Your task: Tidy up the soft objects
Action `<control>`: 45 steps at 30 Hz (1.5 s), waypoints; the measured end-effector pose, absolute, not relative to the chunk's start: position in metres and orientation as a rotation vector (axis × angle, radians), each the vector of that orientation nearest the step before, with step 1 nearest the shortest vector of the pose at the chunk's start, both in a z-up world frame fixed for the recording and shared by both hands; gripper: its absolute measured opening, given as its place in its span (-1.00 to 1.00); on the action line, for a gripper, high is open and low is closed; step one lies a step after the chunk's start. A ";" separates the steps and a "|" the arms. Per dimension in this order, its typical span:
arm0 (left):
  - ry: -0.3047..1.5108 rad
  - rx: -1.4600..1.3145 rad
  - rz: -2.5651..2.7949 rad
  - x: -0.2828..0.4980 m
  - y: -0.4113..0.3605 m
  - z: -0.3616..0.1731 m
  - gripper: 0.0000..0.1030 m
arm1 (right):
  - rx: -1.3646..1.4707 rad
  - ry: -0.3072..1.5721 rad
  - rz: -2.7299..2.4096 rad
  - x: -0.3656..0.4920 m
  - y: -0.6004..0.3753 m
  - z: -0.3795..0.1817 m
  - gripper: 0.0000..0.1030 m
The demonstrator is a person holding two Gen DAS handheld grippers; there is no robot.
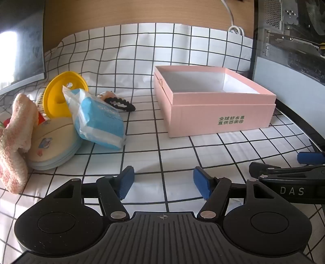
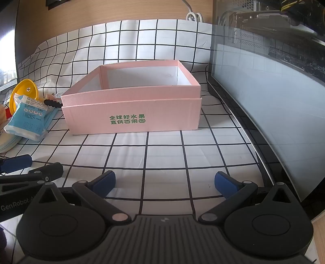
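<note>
Blue pads are showing on both tools we are holding: the left gripper [image 1: 163, 183] is hovering low over the checked cloth [image 1: 162, 158] with its fingers spread apart and nothing between them, and the right gripper [image 2: 164, 183] is doing the same, its fingers spread even wider over bare cloth. In the left wrist view the right tool is reaching in from the right edge, just beside our left one. Further on, at the left, we are seeing the soft things lying in a small heap: a pink and white towel [image 1: 15, 138] is leaning on a cream round pouch [image 1: 54, 146], and a blue tissue pack [image 1: 97, 119] is resting tilted against the pouch and against a yellow round lid [image 1: 59, 95] standing on its edge. A black hair tie [image 1: 119, 103] is lying just behind the pack. To the right of the heap, well apart from it, a pink box [image 1: 213, 113] with green print is standing open, and its white inside is holding nothing. Behind everything the cloth is rising against a wooden wall [image 1: 142, 12].
</note>
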State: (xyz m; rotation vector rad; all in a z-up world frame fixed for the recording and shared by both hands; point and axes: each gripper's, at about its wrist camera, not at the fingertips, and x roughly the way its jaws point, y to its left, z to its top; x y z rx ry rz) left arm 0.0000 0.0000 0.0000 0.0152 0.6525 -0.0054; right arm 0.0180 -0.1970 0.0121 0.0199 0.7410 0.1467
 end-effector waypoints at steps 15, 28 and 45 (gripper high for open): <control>0.653 0.011 -0.007 0.000 0.000 0.000 0.37 | 0.020 0.741 0.147 0.018 -0.197 0.012 1.00; 0.653 0.018 -0.001 0.000 0.000 0.000 0.39 | 0.020 0.740 0.147 0.018 -0.197 0.012 1.00; 0.653 0.011 0.005 0.000 -0.003 0.001 0.39 | 0.020 0.740 0.147 0.018 -0.197 0.012 1.00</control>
